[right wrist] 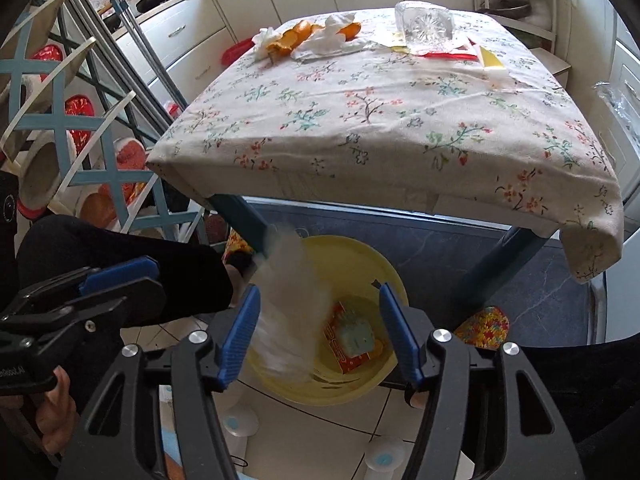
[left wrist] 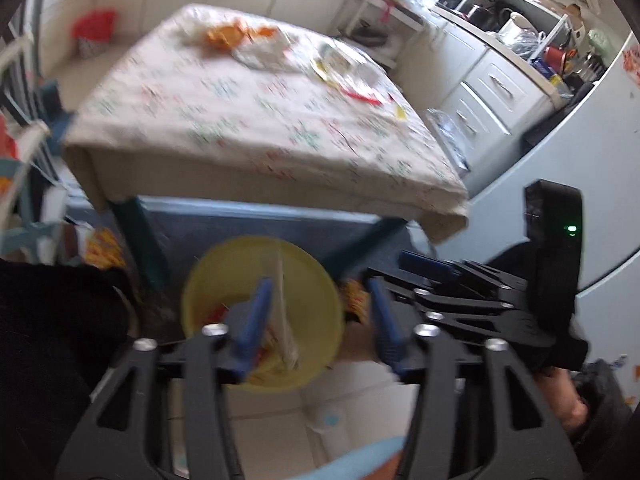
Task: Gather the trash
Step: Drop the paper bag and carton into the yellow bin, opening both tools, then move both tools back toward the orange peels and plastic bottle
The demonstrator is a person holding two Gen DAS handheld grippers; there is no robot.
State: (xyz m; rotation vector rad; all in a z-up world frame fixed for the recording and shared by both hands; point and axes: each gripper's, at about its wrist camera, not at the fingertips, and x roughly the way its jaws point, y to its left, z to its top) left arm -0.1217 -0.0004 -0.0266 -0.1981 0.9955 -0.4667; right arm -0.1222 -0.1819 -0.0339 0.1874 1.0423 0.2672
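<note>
We work in a kitchen with white cabinets, where a worktop (right wrist: 400, 120) under a flowered cloth carries what is left to collect: orange peel (right wrist: 294, 38) and crumpled tissues (right wrist: 332, 36) at the far end, beside a glass dish (right wrist: 426, 24) and flat wrappers (right wrist: 490, 58). On the tiled floor below its near edge sits the yellow bin (right wrist: 352, 264), placed so scraps can drop straight in; a red packet (right wrist: 352, 340) already lies inside. We hold both grippers over it. The right gripper (right wrist: 318, 336) has its jaws apart, a blurred white tissue (right wrist: 288, 304) falling loose between them. The left gripper (left wrist: 316, 320) also stands parted, a pale wrapper (left wrist: 284, 312) between its jaws, apparently released.
</note>
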